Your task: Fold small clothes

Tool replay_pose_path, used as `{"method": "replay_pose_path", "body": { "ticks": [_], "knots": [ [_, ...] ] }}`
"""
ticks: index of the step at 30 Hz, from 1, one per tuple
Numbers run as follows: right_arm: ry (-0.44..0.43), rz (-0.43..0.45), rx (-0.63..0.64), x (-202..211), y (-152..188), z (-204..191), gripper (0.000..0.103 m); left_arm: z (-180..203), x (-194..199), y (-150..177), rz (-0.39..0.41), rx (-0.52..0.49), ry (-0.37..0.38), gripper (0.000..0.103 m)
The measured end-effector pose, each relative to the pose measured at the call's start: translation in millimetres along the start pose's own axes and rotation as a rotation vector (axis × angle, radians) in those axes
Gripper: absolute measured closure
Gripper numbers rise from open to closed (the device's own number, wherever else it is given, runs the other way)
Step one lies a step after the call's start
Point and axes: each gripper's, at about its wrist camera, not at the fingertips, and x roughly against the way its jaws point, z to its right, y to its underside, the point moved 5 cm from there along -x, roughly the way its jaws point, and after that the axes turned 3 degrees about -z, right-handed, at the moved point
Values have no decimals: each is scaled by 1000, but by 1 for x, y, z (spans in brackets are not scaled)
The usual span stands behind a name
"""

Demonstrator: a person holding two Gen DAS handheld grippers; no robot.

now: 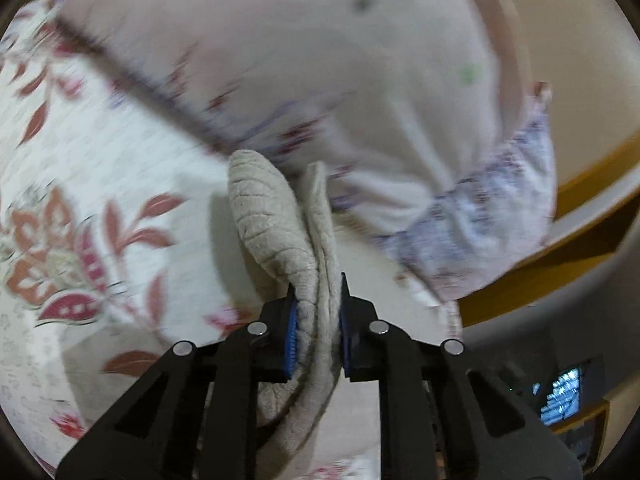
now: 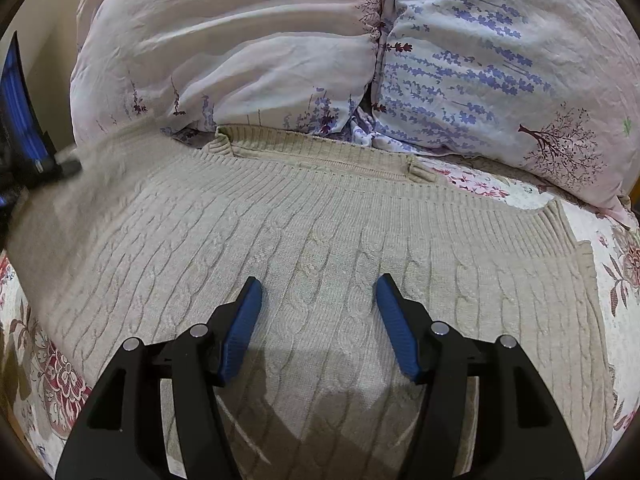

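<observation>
A beige cable-knit sweater (image 2: 304, 240) lies spread on the bed, its ribbed hem toward the pillows. My right gripper (image 2: 318, 284) is open, its blue-padded fingers just above the sweater's middle, holding nothing. My left gripper (image 1: 318, 300) is shut on a bunched fold of the sweater (image 1: 276, 216), lifted off the bed. The left gripper also shows at the far left of the right wrist view (image 2: 20, 120), pulling the sweater's left edge up; that edge is blurred.
Two floral pillows (image 2: 240, 48) (image 2: 500, 64) lie against the sweater's far edge. A floral bedsheet (image 1: 80, 184) covers the bed. The bed's edge, a wooden frame (image 1: 540, 280) and a lit screen (image 1: 564, 396) are to the right in the left wrist view.
</observation>
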Motion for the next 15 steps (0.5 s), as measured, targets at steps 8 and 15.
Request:
{"method": "replay_pose_path", "body": {
  "ticks": [8, 15],
  "knots": [
    [3, 3, 13, 1, -3, -2, 41, 81, -4, 1, 9, -110, 171, 89],
    [-136, 64, -169, 32, -9, 48, 42, 139, -36, 24, -55, -180, 239, 89]
  ]
}}
